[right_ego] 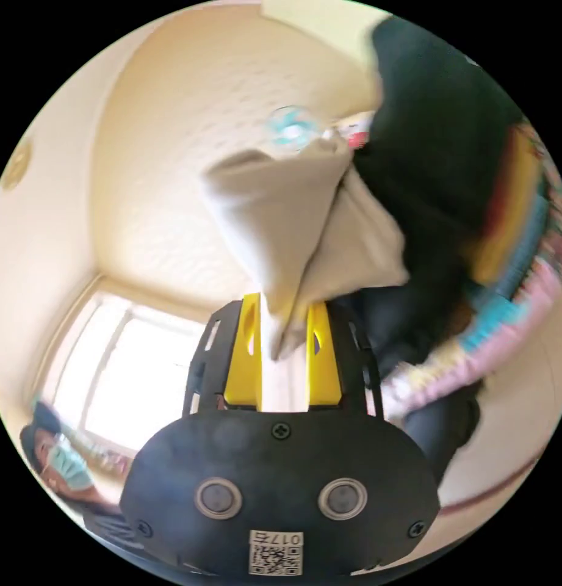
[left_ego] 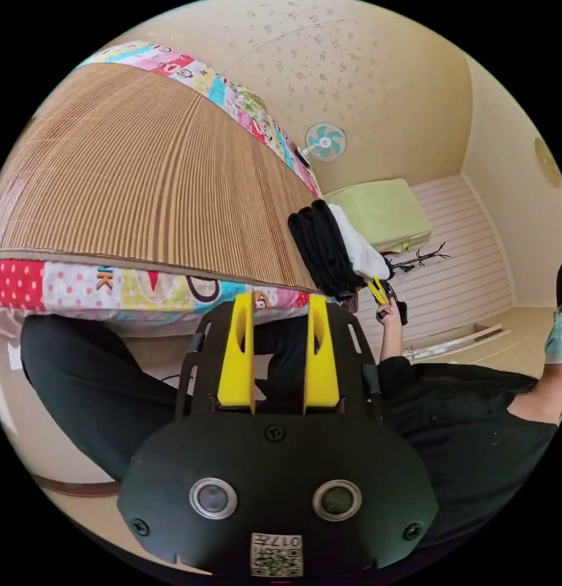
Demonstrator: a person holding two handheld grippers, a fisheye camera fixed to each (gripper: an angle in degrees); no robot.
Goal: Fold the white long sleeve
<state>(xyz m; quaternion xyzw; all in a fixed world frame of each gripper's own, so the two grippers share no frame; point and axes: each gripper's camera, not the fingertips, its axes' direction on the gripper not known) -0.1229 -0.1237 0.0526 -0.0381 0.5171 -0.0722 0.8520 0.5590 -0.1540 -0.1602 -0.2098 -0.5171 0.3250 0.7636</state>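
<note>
Woven mat (left_ego: 140, 177) bare; white long sleeve (right_ego: 305, 238) bunched, hanging between right gripper (right_ego: 285, 317) jaws.

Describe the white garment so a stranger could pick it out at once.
Start at the bed with the ribbed brown woven mat and follow it to the corner nearest the green cushion. A pile of clothes sits there: the white long sleeve lies against the dark garments, the only pale piece, pinched by the right gripper.

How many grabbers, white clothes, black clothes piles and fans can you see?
Grippers: 2, the left gripper and the right gripper
White long sleeve: 1
Black clothes pile: 1
Wall fan: 1
Total: 5
</note>
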